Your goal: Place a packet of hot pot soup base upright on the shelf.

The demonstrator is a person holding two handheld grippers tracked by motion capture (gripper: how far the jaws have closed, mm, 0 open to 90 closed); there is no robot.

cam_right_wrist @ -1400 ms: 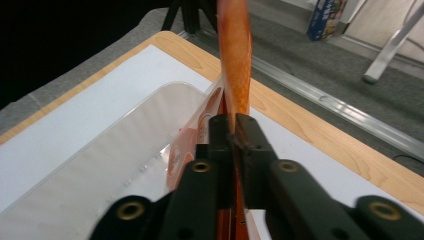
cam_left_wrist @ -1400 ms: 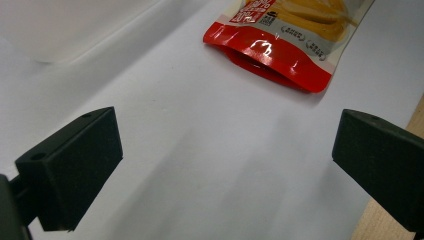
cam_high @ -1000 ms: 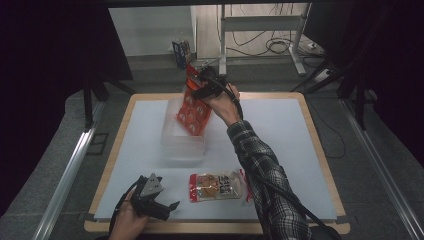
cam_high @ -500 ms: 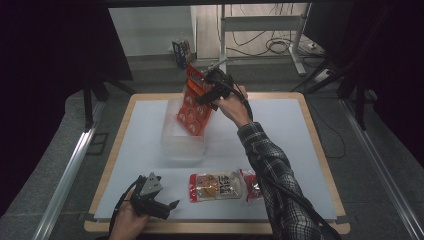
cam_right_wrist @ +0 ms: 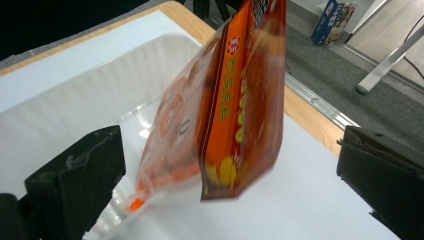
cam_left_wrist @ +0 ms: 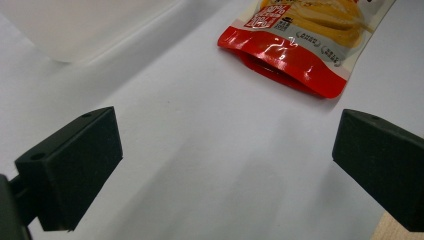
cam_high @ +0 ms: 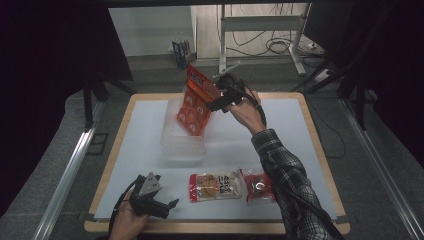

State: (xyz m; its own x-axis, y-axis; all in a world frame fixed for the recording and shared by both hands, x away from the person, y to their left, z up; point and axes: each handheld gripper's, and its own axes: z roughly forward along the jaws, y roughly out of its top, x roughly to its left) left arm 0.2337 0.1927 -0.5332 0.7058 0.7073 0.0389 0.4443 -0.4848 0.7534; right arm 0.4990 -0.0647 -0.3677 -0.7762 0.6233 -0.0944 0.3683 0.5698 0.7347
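At the near edge of the bench (cam_high: 320, 150), close to its left corner, the left hand-held gripper (cam_high: 167, 205) rests low in the person's hand, jaws spread wide with bare white surface between them. Just to its right along the same edge lie a yellow-and-red snack packet (cam_high: 215, 186) and, touching that packet's right end, a smaller red packet (cam_high: 258, 183); the left gripper view catches the yellow-and-red packet's sealed red end ahead of the open jaws. Farther in, toward the middle of the bench, stands a clear plastic tub (cam_high: 182, 142). An orange snack bag (cam_high: 195, 105) stands tilted in the tub, its top leaning out over the far rim. Beside the bag's upper part, the right hand-held gripper (cam_high: 216, 95) has just opened its jaws fully; the bag stands between them, apart from both.
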